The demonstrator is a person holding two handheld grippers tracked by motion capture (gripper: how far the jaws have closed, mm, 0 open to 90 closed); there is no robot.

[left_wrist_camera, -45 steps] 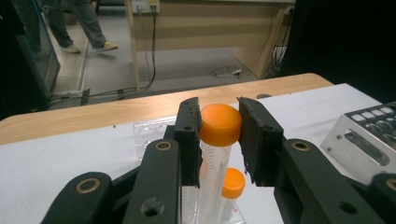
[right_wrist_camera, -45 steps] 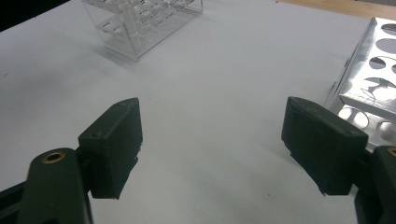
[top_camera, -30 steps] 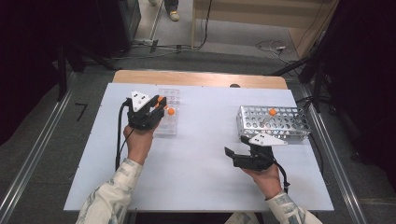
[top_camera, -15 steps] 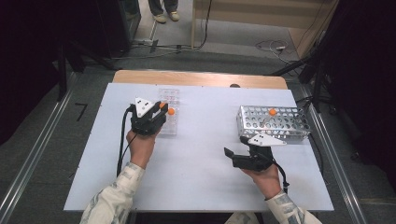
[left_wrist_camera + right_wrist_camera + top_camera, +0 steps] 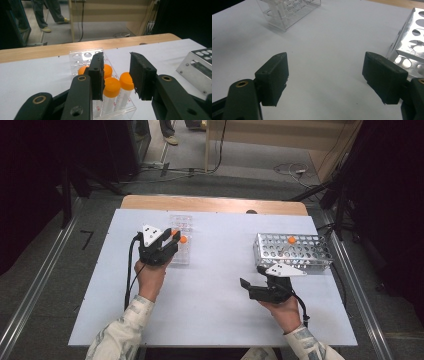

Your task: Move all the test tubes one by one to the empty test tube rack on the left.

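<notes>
A clear plastic rack [image 5: 181, 222] [image 5: 85, 53] holds several orange-capped tubes [image 5: 111, 87] at the table's left. My left gripper [image 5: 172, 241] [image 5: 115, 57] hovers over the rack's near end. Its jaws have just been opening, and they stand apart on either side of one cap [image 5: 111, 87] without pressing on it. A perforated metal rack [image 5: 300, 252] [image 5: 412, 47] at the right carries one orange-capped tube [image 5: 291, 240]. My right gripper [image 5: 253, 276] [image 5: 326, 60] rests in front of it, open wide, with bare table between its pads.
The white table top [image 5: 215, 295] has a wooden strip [image 5: 215, 204] along its far edge. The clear rack [image 5: 287, 12] lies far off in the right gripper view. A person's feet [image 5: 170, 139] stand on the floor beyond the table.
My left gripper has shifted slightly back toward the person over the clear rack. The right gripper has kept still.
</notes>
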